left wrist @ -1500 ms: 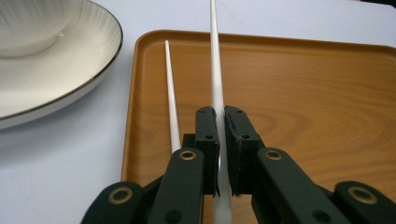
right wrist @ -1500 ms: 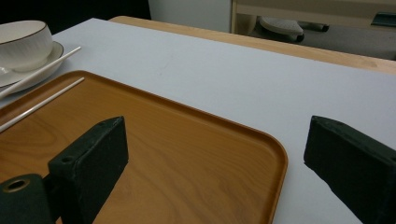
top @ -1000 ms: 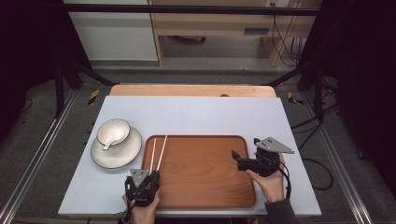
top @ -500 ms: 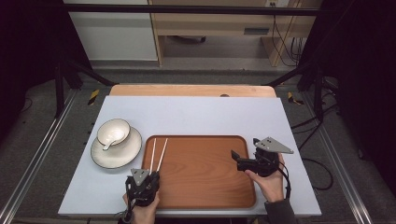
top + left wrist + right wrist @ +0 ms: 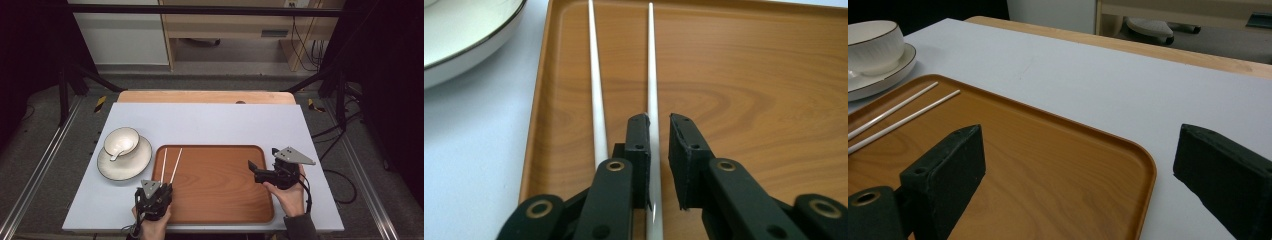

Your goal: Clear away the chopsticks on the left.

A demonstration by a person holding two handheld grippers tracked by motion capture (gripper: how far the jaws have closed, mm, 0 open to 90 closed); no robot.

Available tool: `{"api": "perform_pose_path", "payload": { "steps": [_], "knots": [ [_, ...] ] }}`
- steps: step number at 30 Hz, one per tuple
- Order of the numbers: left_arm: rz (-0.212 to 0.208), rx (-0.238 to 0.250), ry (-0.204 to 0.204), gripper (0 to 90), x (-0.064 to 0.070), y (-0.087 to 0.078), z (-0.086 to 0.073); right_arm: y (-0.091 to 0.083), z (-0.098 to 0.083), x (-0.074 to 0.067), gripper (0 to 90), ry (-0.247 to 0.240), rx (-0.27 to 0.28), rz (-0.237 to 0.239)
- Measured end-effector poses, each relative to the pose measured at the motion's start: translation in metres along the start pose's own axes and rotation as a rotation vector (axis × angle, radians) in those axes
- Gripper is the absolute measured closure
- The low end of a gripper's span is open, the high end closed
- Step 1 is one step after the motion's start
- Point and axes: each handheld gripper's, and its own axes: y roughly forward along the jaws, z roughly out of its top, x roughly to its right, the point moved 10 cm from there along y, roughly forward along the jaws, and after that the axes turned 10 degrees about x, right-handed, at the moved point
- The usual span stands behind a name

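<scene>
A pale counter [image 5: 210, 120] carries a wooden tray [image 5: 220, 200]; nothing has shifted in the last second. Left tongs [image 5: 659, 125] straddle one chopstick [image 5: 653, 60] at the tray's left, slightly parted, not yet clamped. Right tongs [image 5: 1078, 165] gape wide, empty.

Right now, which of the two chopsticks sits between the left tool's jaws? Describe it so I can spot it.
Find the wooden tray mid-table; two white chopsticks lie at its left end. It is the right-hand chopstick, farther from the plate, running between the left tool's jaws; its twin lies outside them.
</scene>
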Motion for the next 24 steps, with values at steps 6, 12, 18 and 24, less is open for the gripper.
{"api": "perform_pose_path", "payload": {
  "steps": [6,12,18,24],
  "knots": [
    [-0.062,0.048,0.024,71.0,-0.001,-0.006,0.015,-0.001,0.0,0.002,6.5,0.005,0.0,-0.006],
    [-0.136,0.093,0.077,63.6,-0.001,-0.012,0.042,-0.001,-0.001,0.004,6.6,0.018,0.003,-0.014],
    [-0.268,0.097,0.11,54.8,-0.001,-0.013,0.067,-0.002,0.0,0.006,6.6,0.018,0.006,-0.018],
    [-0.317,0.097,0.175,47.6,-0.007,-0.015,0.08,-0.003,0.0,0.009,6.6,0.024,0.006,-0.024]
  ]
}}
